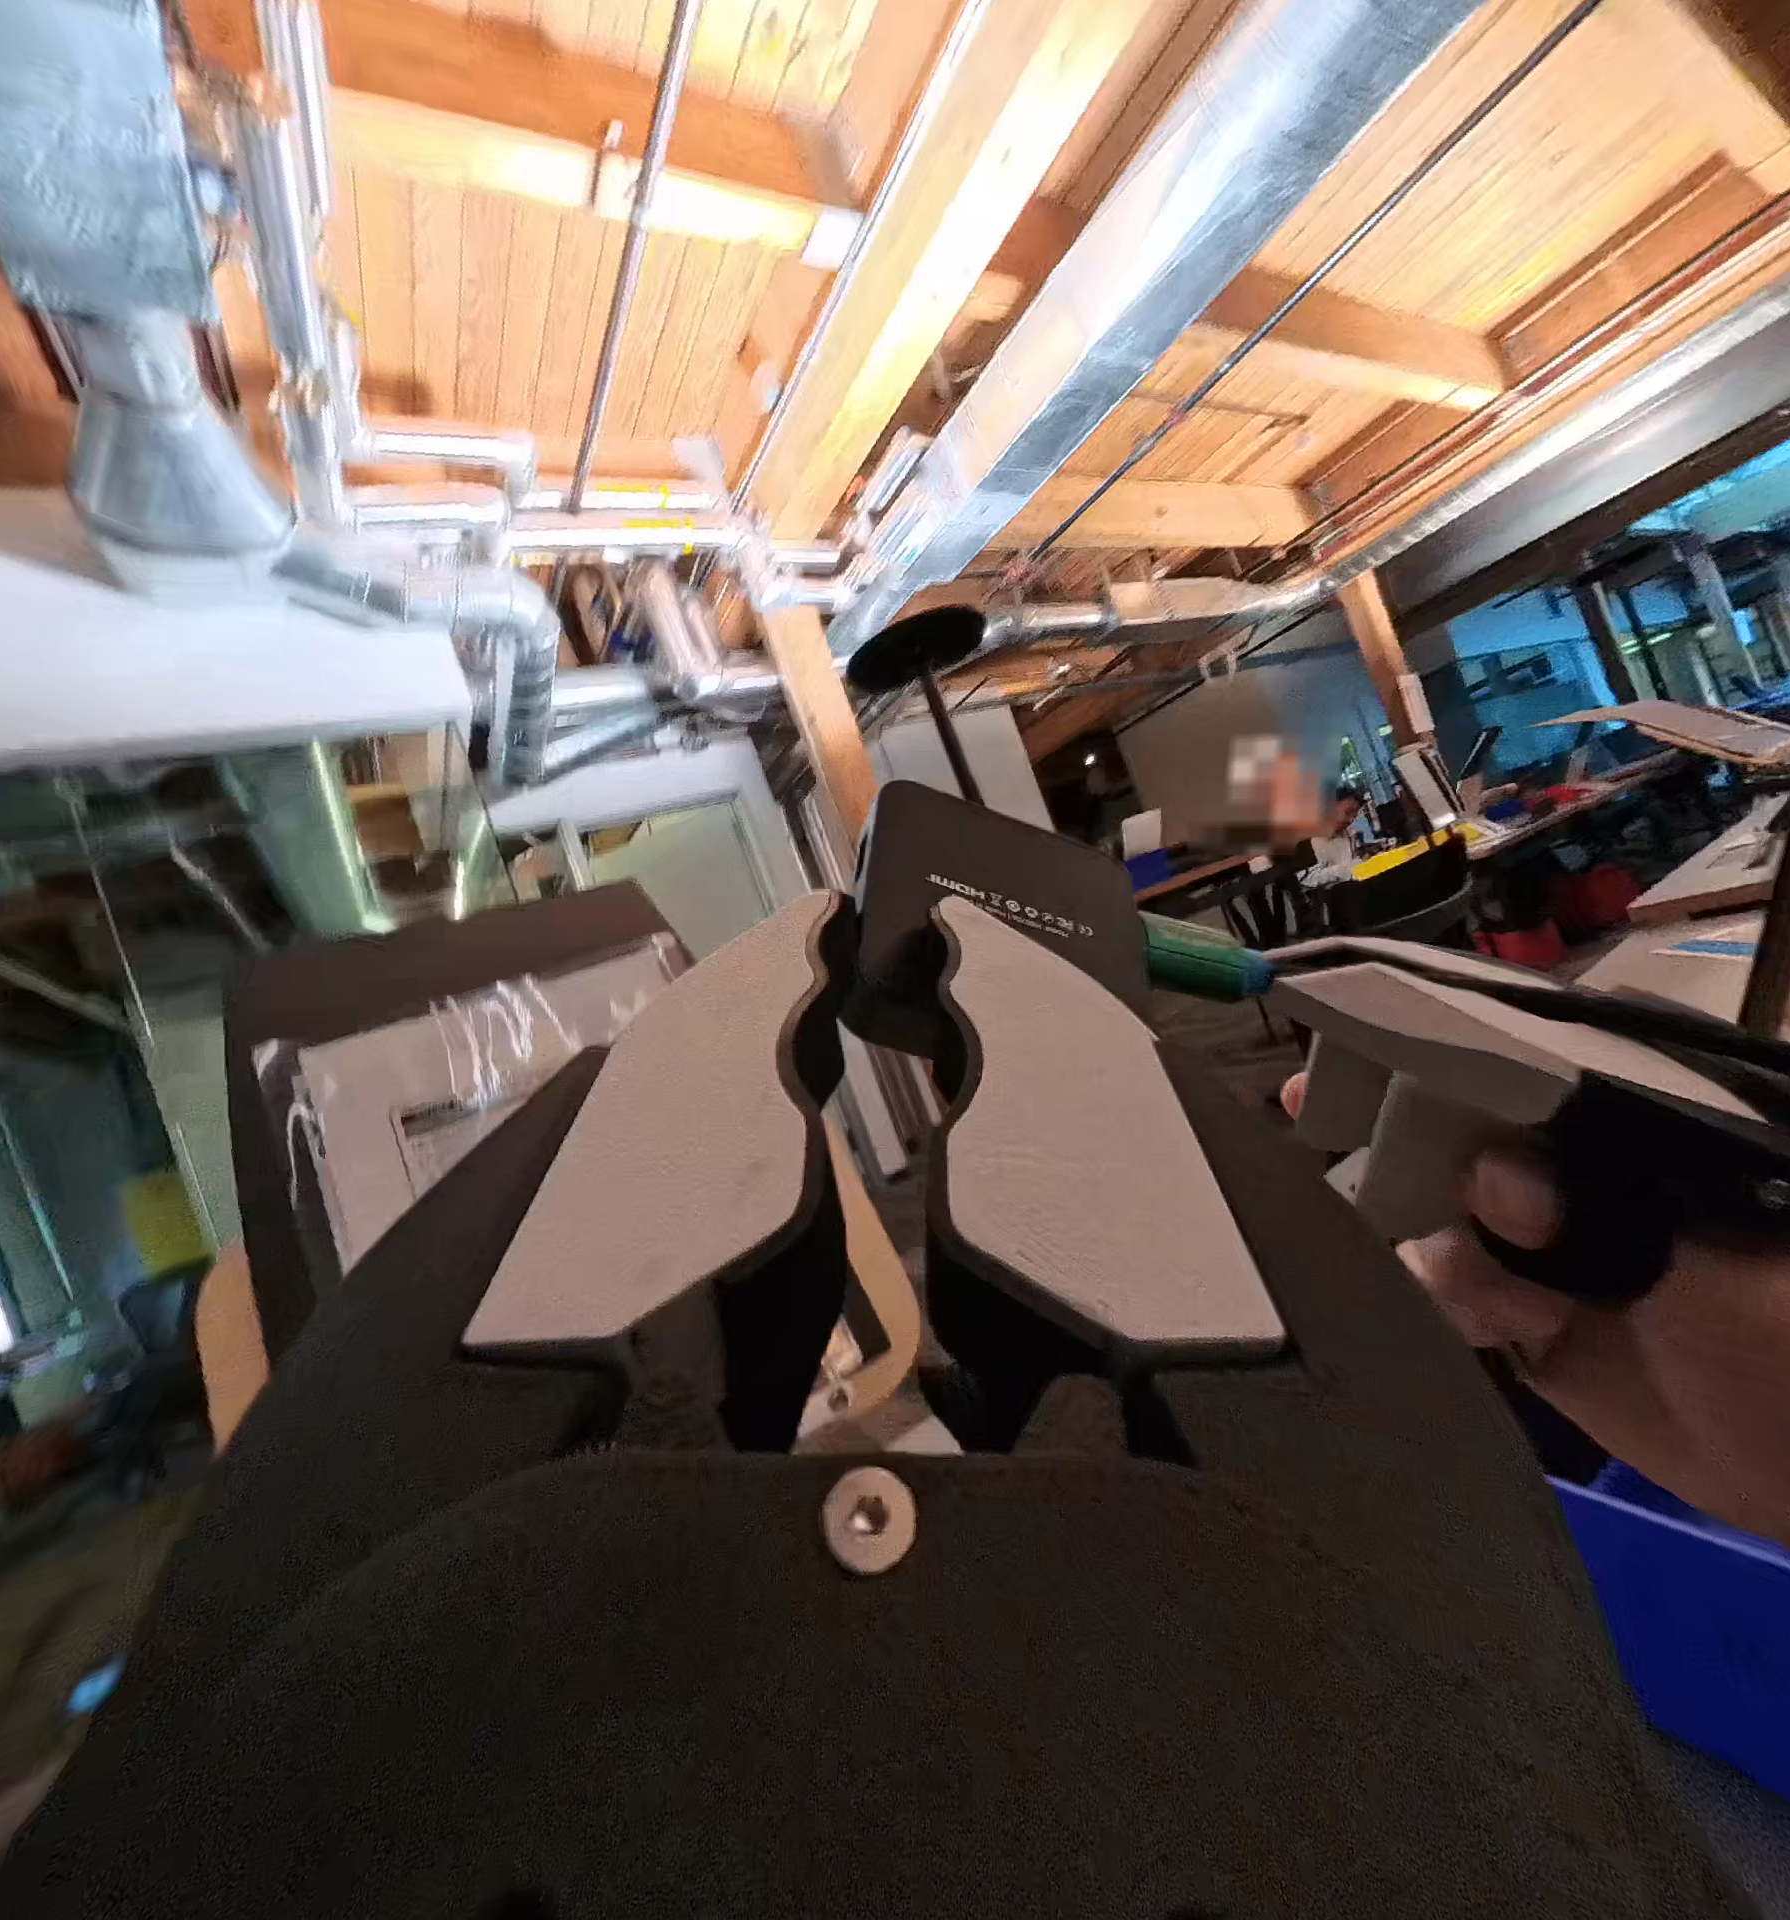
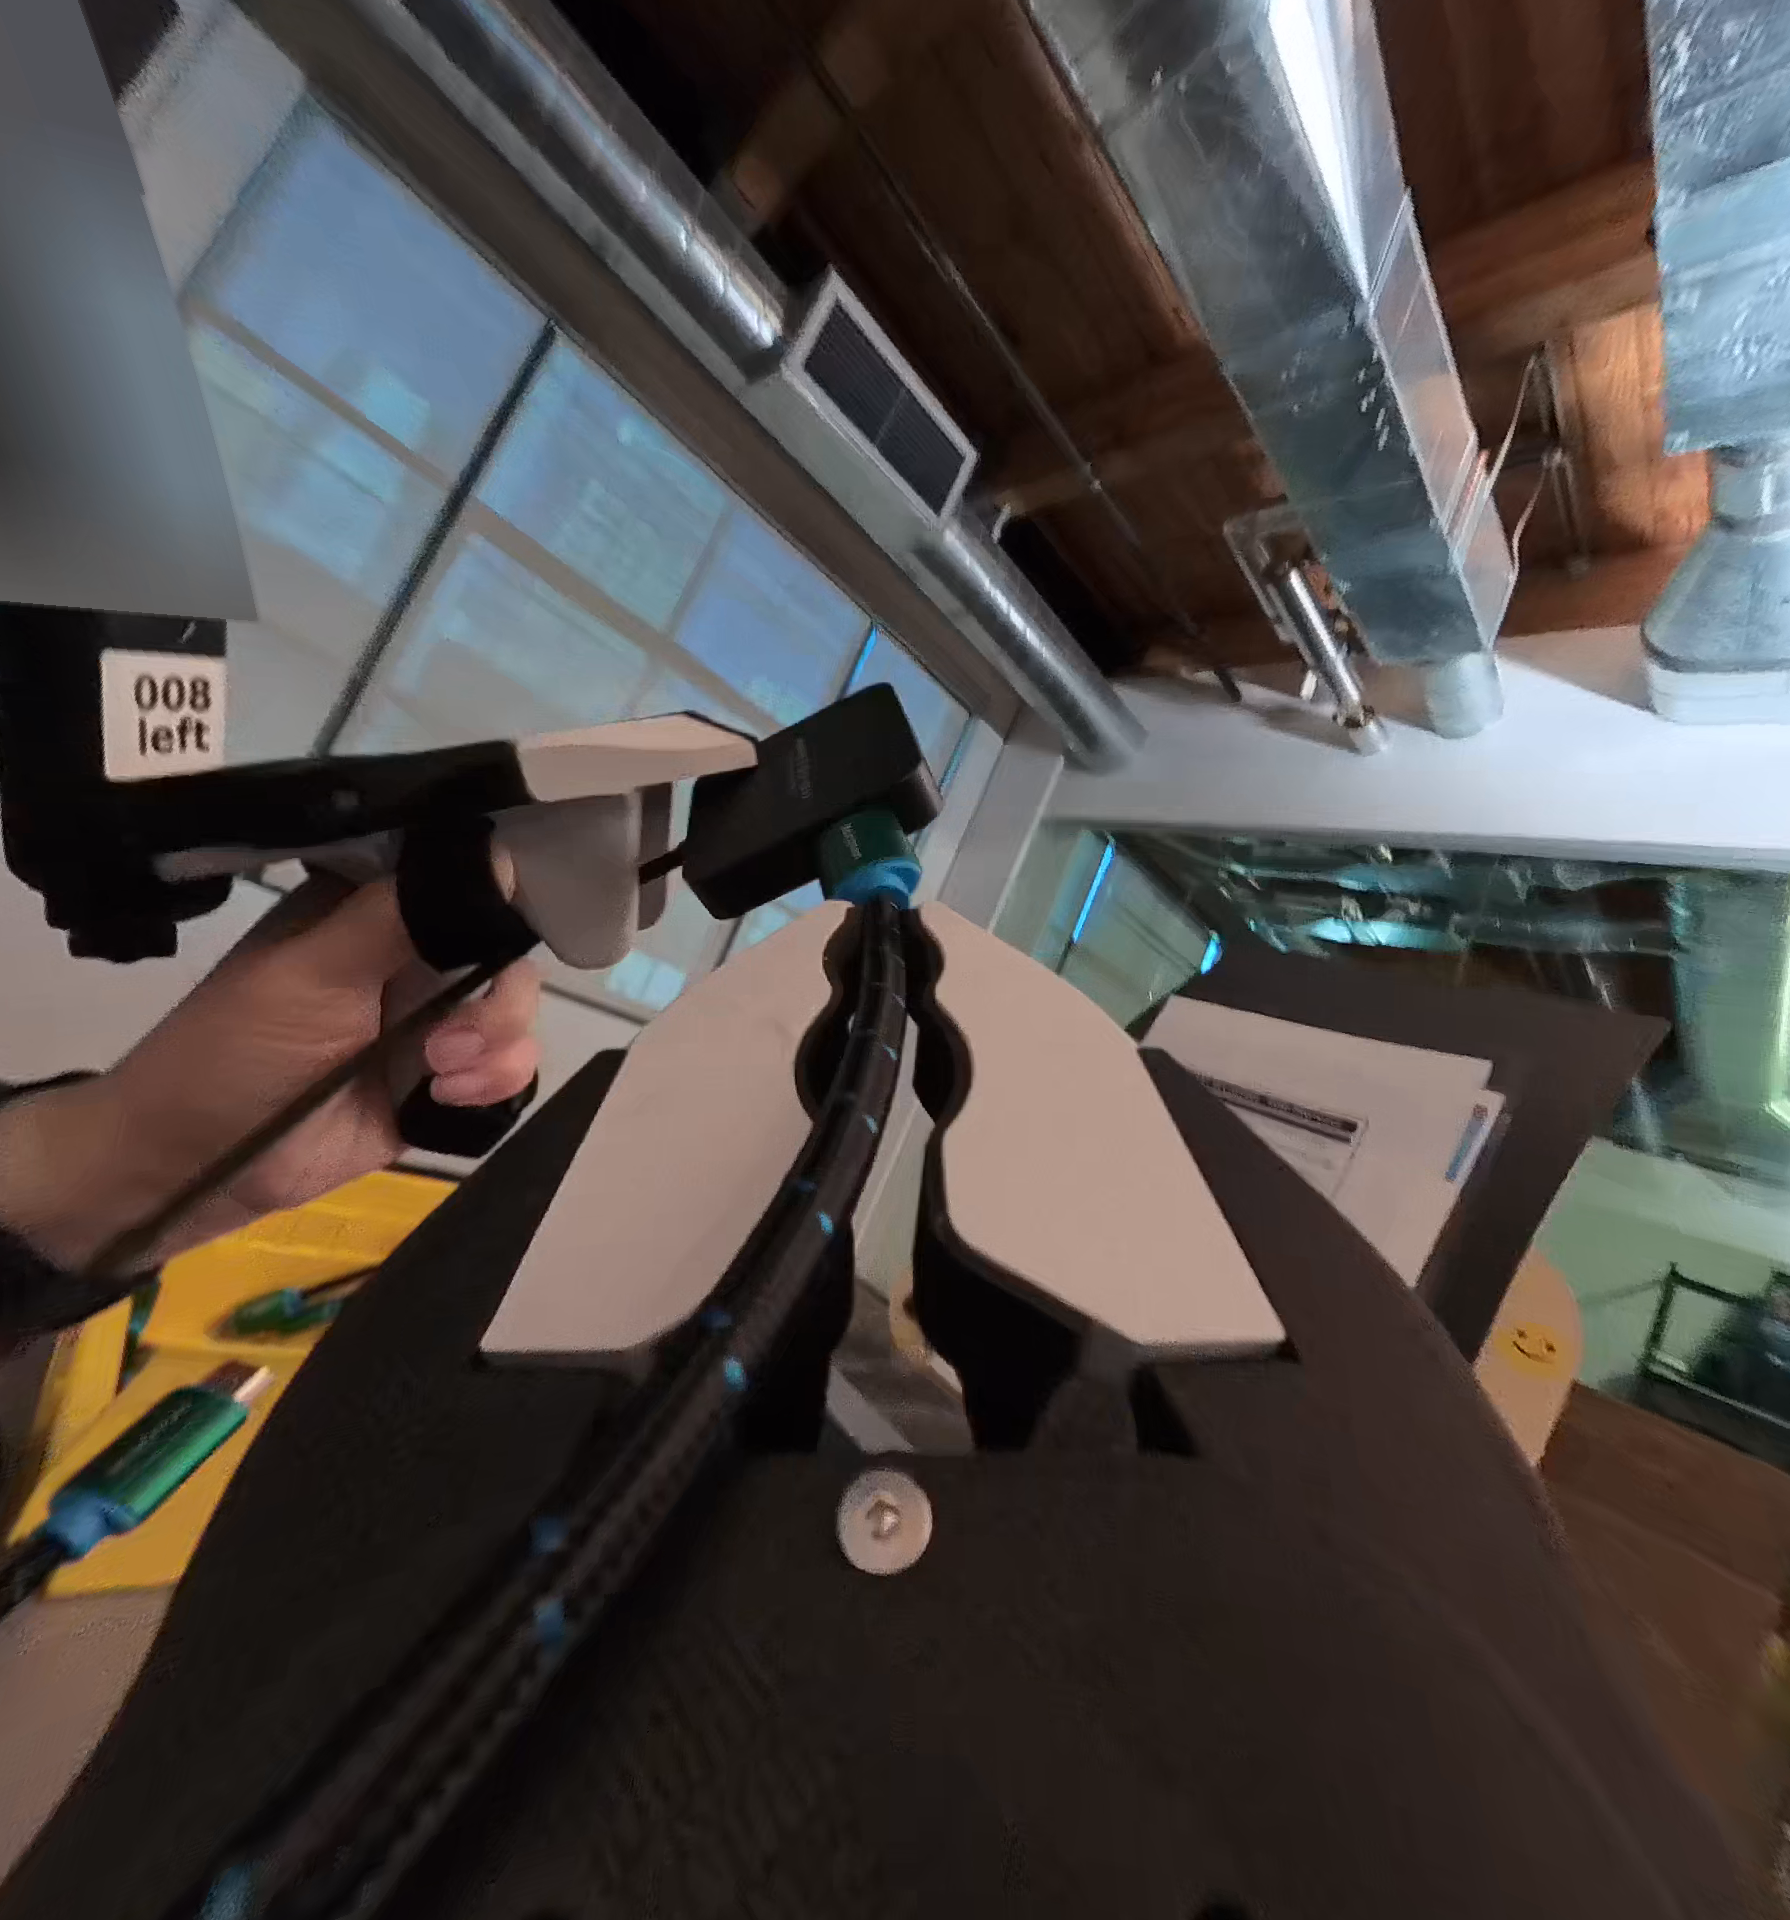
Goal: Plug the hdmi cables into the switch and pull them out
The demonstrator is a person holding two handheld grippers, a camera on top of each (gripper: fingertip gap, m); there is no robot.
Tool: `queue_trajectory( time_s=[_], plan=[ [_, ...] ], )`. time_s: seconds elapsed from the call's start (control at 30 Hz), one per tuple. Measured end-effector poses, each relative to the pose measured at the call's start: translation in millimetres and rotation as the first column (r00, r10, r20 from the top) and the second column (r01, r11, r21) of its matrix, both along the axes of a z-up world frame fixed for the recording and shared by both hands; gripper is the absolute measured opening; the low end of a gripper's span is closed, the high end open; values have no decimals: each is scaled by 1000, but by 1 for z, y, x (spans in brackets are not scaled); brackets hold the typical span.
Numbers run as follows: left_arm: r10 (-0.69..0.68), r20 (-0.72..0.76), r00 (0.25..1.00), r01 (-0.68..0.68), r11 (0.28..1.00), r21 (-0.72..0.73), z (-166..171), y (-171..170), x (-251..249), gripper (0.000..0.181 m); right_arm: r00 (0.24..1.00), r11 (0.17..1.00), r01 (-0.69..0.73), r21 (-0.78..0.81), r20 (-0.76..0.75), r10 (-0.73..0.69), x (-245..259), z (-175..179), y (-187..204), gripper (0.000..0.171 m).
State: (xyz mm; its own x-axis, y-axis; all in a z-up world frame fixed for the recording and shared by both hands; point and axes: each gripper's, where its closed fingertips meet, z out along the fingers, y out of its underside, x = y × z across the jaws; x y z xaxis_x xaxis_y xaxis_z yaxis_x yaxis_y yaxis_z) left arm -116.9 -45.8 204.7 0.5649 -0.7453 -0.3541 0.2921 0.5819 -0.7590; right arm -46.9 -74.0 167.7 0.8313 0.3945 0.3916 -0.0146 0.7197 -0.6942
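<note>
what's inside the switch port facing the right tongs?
A green HDMI plug with a blue collar sits in the black switch. Its metal tip is hidden inside, so depth is unclear. The right tongs grip its cable.

left gripper (image 1: pixel 886 961): clamped | right gripper (image 2: pixel 883 920): seemingly closed, raised

A wooden ceiling (image 1: pixel 1130 312) is over the room. Shiny metal ducts (image 1: pixel 1057 343) and pipes (image 1: pixel 288 260) hang under the ceiling. Big windows (image 2: pixel 517 499) sit below it. Far worktops (image 1: pixel 1597 800) stand under the windows.
</note>
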Motion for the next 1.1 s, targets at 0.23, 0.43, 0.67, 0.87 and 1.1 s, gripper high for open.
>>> queue_trajectory(
  time_s=[0.23,0.43,0.67,0.87,1.1],
  plan=[
    [-466,-38,884,410,811,-418,-20,2,26,25,996,996,-56,72,72,51,15,10,-21,8],
    [-688,-67,722,555,635,-537,-47,-7,45,51,968,981,-191,-15,161,191,12,7,-31,7],
    [-856,-36,515,699,444,-561,-50,-31,38,15,928,917,-341,-209,81,363,14,4,-25,8],
    [-912,49,408,645,250,-722,-55,-34,39,13,943,983,-129,-127,290,161,15,-3,-28,25],
    [-933,111,344,602,128,-788,-58,-40,42,13,833,995,99,-30,549,-67,9,-19,-30,9]
  ],
)
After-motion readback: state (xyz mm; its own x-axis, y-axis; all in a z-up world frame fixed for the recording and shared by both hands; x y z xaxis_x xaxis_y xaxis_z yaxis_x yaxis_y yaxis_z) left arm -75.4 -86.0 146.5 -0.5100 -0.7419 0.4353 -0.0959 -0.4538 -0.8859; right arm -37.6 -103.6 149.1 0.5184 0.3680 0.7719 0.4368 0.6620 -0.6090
